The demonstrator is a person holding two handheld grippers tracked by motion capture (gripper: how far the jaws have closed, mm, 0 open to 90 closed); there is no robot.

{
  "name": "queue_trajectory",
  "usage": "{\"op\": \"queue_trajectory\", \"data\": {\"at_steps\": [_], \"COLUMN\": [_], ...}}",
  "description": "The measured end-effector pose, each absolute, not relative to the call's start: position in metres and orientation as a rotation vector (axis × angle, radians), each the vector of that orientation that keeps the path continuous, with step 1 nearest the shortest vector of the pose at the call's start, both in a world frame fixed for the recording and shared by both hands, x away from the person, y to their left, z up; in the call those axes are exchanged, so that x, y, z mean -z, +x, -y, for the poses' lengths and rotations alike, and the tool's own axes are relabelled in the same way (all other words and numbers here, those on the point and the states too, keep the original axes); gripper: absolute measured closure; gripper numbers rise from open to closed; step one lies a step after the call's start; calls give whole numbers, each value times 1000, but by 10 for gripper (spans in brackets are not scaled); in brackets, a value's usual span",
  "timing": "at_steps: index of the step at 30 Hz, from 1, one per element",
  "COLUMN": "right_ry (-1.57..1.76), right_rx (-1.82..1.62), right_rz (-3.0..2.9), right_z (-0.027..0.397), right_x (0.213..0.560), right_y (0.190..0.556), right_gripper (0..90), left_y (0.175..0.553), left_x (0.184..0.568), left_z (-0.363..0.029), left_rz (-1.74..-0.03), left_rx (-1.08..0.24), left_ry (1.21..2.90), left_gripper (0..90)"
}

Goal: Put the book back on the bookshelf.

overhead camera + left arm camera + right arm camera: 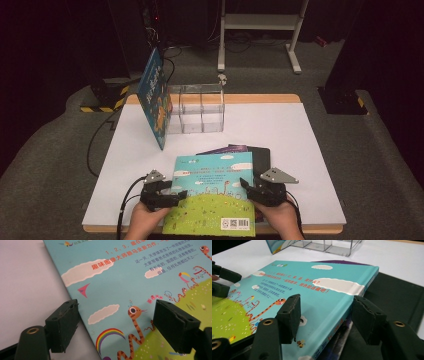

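Observation:
A picture book [212, 190] with a teal sky and green hill cover lies flat on a small stack at the table's front. My left gripper [182, 194] stands open at its left edge. In the left gripper view the jaws [117, 305] straddle that edge, one over the white table and one over the cover [140, 277], neither pressing. My right gripper [245, 186] stands open at the book's right side. Its jaws [327, 300] straddle the spine edge of the book [312, 290] without touching it.
Under the picture book lie a purple book [232, 148] and a dark flat one [260, 157]. A blue book [156, 97] stands tilted against a clear box organiser [200, 107] at the back. The white table top [280, 125] spreads to the right.

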State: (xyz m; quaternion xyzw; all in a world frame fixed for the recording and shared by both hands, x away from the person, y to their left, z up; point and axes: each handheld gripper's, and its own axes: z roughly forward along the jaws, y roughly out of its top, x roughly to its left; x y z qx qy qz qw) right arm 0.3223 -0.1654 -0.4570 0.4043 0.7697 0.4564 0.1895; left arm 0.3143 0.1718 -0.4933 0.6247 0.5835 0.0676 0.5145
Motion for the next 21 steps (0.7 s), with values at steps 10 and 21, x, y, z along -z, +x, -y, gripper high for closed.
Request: {"op": "queue_trajectory", "data": {"at_steps": [10,21], "right_ry": [1159,1189], "right_rx": [-1272,-1255], "right_rz": [-2126,-2128], "right_z": [176,178], "right_x": [453,450], "right_y": [341,308], "right_gripper": [406,401], "left_y": [334,321], "left_x": [490,495], "left_z": [-153,-166], "left_rz": [-1373,-1408], "left_rx": [-200,-93], "left_ry": [1522,1458], "left_gripper": [211,214]}}
